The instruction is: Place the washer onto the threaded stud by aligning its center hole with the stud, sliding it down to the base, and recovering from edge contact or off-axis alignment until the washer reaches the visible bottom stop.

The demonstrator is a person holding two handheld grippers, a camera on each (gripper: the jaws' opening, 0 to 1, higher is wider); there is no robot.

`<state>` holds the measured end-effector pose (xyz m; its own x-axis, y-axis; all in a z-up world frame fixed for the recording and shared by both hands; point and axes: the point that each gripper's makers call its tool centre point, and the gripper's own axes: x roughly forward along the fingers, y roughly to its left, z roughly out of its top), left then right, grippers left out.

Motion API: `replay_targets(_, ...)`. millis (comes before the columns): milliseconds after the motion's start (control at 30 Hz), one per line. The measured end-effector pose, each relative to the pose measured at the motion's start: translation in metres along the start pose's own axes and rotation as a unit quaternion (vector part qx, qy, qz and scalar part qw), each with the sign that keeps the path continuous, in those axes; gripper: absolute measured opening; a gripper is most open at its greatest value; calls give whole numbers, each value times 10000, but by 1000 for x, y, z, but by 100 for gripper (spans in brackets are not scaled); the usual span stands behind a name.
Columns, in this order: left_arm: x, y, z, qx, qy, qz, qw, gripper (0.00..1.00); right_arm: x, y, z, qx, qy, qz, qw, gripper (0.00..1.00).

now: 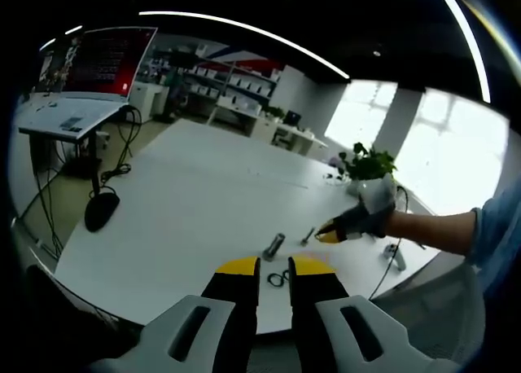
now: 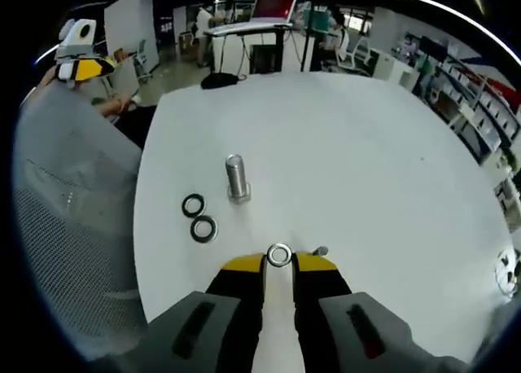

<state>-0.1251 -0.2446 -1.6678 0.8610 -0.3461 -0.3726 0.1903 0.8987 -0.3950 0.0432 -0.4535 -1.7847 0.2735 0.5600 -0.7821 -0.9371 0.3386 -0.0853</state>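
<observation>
- My right hand-held gripper [image 2: 279, 263] rises from the bottom of the right gripper view, its yellow-tipped jaws closed on a small silver washer [image 2: 279, 255] pinched between the tips, its centre hole facing the camera.
- The washer is up in the air above the white table [image 2: 366, 145], not on the threaded stud [image 2: 236, 177].
- The stud stands upright on the table beyond my right jaws and slightly to their left, well apart from the washer.
- Two dark rings [image 2: 199, 217] lie flat on the table just left of the stud, close to each other.
- A small metal part [image 2: 321, 250] peeks out just beside the right jaw tip; I cannot tell what it is.
- My left hand-held gripper [image 1: 274, 267] rises from the bottom of the left gripper view with its yellow tips slightly apart and nothing between them; it hangs above the near edge of the table.
- In that view the dark rings [image 1: 279, 278] show through the gap between the tips, and the stud [image 1: 274, 246] stands just beyond.
- Also there, my right hand-held gripper [image 1: 327, 233] comes in from the right, held in a gloved hand [image 1: 370, 210] with the forearm stretched out level over the table.
- A potted plant [image 1: 365, 165] stands at the far side of the table.
- A red screen [image 1: 110, 61] on a desk in the background carries writing too small to read.
</observation>
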Motion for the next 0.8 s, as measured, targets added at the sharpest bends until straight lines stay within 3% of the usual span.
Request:
replay_targets(300,0,1,0,2,6,4,10000,11,-4,-18,7,-73,-106,-448,9989,14)
replay_targets(467,0,1,0,2,8,4,10000,11,1,-26,4,-141,21,-582,9982,14)
replay_targets(800,0,0,-1,11,31,12,10000,11,8,-29,0,-91,189,-512,9985,14)
